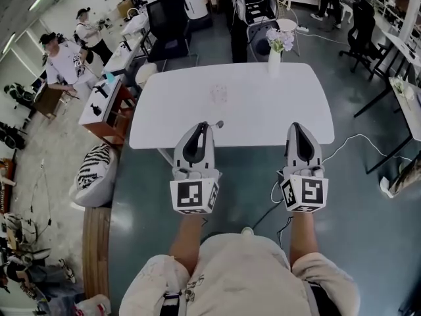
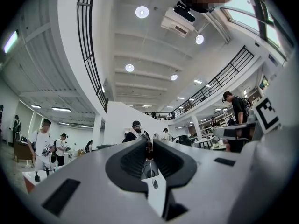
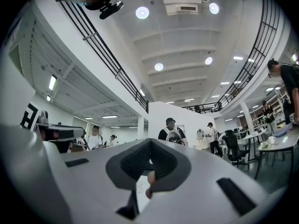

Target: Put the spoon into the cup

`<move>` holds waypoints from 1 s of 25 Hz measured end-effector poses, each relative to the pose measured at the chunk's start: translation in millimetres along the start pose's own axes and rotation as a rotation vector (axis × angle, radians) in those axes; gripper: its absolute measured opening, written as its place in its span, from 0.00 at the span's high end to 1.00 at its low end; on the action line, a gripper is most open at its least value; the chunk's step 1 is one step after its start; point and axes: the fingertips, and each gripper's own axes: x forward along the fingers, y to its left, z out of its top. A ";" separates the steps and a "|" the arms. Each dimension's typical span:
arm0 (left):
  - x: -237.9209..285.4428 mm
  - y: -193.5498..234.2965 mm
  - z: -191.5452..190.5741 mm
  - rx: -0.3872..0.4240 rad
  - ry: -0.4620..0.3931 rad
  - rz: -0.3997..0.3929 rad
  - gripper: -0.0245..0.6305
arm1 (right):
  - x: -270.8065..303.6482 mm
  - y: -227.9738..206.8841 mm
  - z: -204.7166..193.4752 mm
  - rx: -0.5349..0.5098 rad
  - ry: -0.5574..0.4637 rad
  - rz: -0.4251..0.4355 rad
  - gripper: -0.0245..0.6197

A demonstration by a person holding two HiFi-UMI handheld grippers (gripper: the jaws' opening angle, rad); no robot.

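A clear cup (image 1: 220, 95) stands near the middle of the white table (image 1: 164, 117). My left gripper (image 1: 206, 125) hovers over the table's near edge, shut on a thin metal spoon (image 1: 218, 124) whose end pokes out to the right of the fingertips. In the left gripper view the left gripper (image 2: 149, 143) points slightly upward at the ceiling, with the spoon (image 2: 149, 149) pinched between its pads. My right gripper (image 1: 300, 126) is level with it to the right, shut with nothing in it. The right gripper (image 3: 150, 141) also looks up into the hall. The cup is in neither gripper view.
A white vase of flowers (image 1: 275, 52) stands at the table's far edge. Office chairs (image 1: 172, 28) are behind the table. A striped pouf (image 1: 95, 170) and a low cabinet (image 1: 105, 107) sit to the left. A cable (image 1: 355, 140) lies on the floor at right. People stand at far left.
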 end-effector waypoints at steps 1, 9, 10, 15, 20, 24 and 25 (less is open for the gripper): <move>4.1 -1.3 -1.6 -0.001 0.002 0.002 0.90 | 2.8 -3.4 -1.5 0.001 0.002 0.002 0.98; 24.2 7.9 -21.6 -0.015 0.024 0.006 0.90 | 28.4 -8.3 -18.8 0.004 0.023 0.003 0.98; 27.1 13.0 -24.7 -0.017 0.023 0.004 0.90 | 33.7 -4.8 -20.6 0.000 0.023 0.004 0.98; 45.7 48.7 -39.5 -0.037 0.016 -0.012 0.90 | 65.0 23.2 -28.9 0.003 0.024 0.013 0.98; 81.5 85.3 -56.4 -0.067 0.015 -0.034 0.90 | 112.3 43.7 -42.9 -0.017 0.044 0.010 0.98; 114.0 124.7 -64.8 -0.084 0.015 -0.052 0.90 | 163.5 63.6 -50.7 -0.022 0.052 0.001 0.98; 121.6 136.4 -67.5 -0.088 0.017 -0.056 0.90 | 177.4 70.2 -53.5 -0.021 0.057 0.000 0.98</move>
